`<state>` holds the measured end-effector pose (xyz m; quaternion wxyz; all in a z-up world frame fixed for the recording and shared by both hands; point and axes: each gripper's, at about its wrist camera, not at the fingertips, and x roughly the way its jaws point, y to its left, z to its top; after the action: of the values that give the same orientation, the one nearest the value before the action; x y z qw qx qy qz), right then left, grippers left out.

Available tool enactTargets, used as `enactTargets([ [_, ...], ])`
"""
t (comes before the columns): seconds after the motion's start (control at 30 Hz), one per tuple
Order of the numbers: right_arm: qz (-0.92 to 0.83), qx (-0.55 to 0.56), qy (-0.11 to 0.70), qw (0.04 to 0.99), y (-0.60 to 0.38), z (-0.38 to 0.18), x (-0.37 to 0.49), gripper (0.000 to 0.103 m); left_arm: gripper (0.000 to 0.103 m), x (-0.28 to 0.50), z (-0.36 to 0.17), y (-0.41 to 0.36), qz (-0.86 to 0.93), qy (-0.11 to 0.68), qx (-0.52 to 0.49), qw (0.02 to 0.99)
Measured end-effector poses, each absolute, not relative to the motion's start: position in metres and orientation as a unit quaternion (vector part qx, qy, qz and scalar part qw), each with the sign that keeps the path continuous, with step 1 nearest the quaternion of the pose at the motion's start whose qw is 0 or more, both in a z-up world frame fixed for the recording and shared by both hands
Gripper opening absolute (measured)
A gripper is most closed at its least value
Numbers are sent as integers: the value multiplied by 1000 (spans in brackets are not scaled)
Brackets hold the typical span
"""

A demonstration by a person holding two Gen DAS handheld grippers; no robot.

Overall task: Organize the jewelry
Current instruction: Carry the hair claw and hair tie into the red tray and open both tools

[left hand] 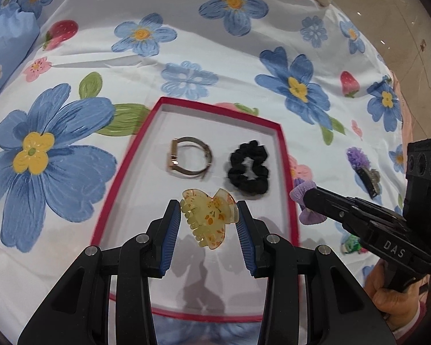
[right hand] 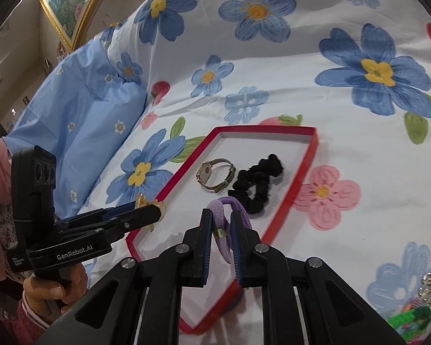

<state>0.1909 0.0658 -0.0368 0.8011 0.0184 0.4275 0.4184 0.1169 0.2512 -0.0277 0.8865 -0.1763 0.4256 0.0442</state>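
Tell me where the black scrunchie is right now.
The black scrunchie lies inside the red-rimmed tray, by its right edge in the left wrist view, just right of the watch.

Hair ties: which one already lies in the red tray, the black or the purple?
The black scrunchie lies flat on the floor of the red tray, beside the watch. The purple hair tie hangs clamped in the right gripper above the tray.

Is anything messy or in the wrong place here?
A little. The watch and black scrunchie already lie in the red box, but a purple-flowered hair clip and some green bits lie loose on the flowered sheet beside it. Nothing looks broken.
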Motion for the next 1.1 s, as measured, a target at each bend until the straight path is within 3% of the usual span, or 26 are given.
enactTargets([
  [0.67, 367, -53, 463, 805, 117, -87, 213, 16, 38, 156, -82, 278, 57, 484, -164, 858],
  [1.1, 379, -74, 469, 795, 123, -90, 214, 17, 37, 161, -88, 271, 67, 495, -134, 856],
])
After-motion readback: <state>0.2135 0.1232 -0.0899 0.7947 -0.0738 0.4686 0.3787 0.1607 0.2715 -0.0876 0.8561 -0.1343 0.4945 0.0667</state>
